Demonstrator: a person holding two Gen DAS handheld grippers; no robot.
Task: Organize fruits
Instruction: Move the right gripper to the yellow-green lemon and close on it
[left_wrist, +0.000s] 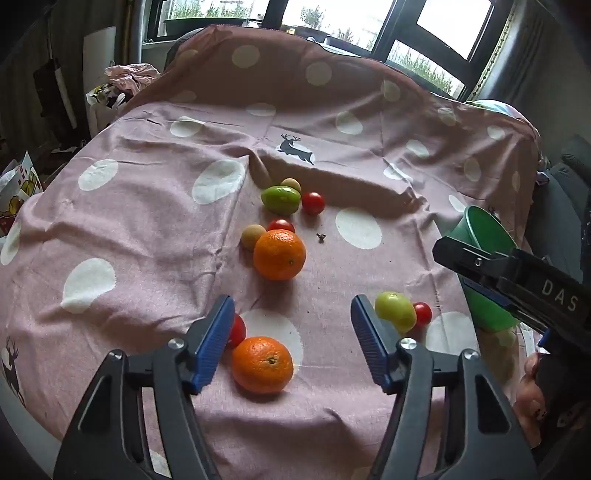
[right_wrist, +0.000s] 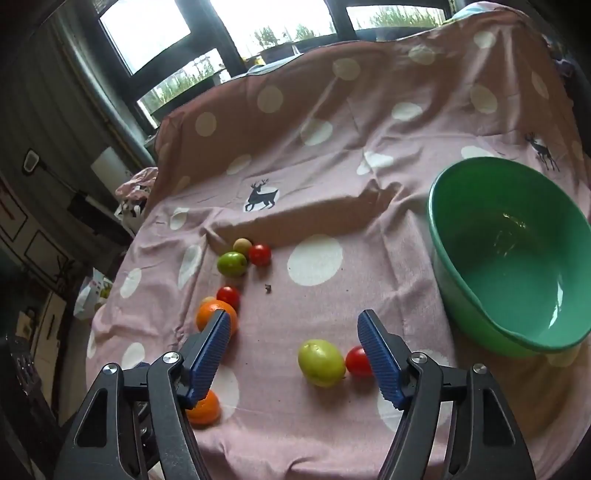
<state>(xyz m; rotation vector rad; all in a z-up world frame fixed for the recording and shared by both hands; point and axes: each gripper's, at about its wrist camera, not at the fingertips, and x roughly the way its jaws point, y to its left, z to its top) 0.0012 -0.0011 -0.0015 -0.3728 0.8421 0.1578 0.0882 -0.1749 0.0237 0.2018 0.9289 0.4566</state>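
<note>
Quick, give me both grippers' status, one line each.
Left gripper: open, holding nothing, above the near orange.
Right gripper: open, holding nothing, above a green fruit.

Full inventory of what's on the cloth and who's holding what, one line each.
oranges: 2, orange, one mid-cloth, the other near the left gripper.
green fruits: 2, green, one far in the cluster, one near, beside a tomato.
cherry tomatoes: 4 seen, red, scattered among the fruit.
small tan fruits: 2, tan, beside the far fruit.
bowl: 1, green, empty, right side.
cloth: 1, pink with white dots and deer.
left gripper: open, empty.
right gripper: open, empty.
</note>
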